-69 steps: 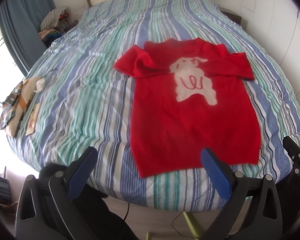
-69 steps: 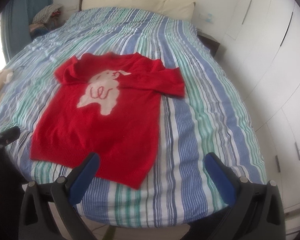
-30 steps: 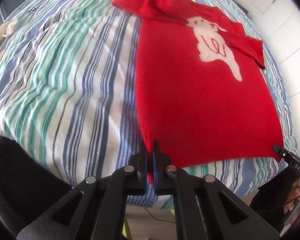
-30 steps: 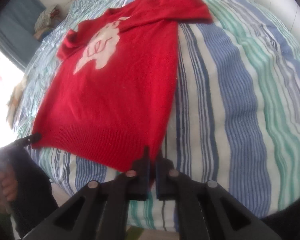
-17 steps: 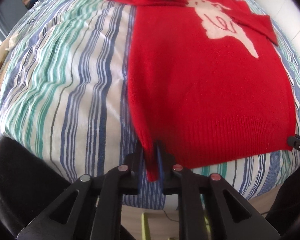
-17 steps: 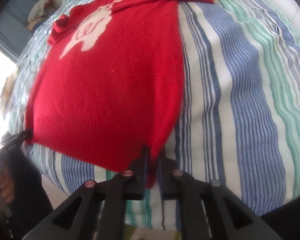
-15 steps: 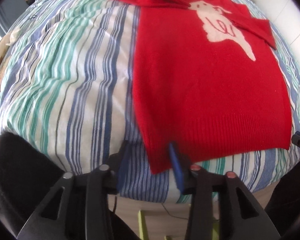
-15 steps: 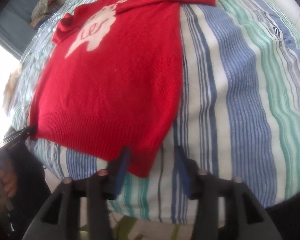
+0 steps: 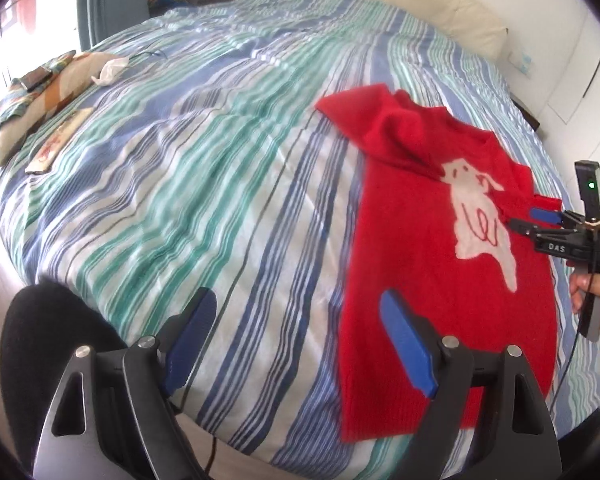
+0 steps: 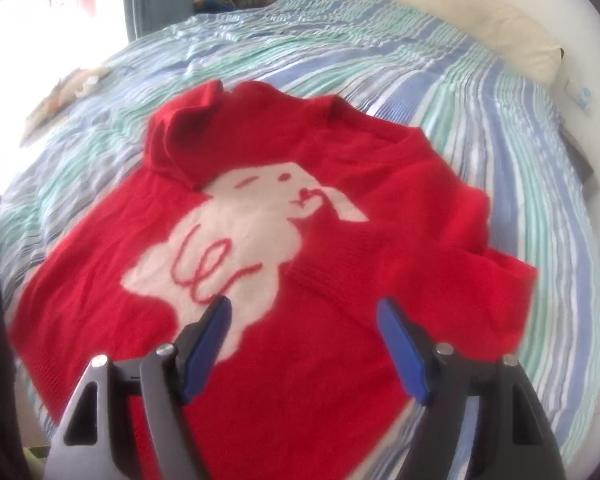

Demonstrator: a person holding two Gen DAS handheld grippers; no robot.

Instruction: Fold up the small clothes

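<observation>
Both tongs (image 9: pixel 296 344) (image 10: pixel 304 344) now open, off the sweater (image 10: pixel 300 280) hem.

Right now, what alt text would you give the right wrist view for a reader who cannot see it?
A red sweater with a white animal design lies flat on a striped bedspread, both sleeves folded in over its chest. The open right hand-held gripper hovers above its middle, holding nothing. A cream pillow lies at the bed's far end.
</observation>
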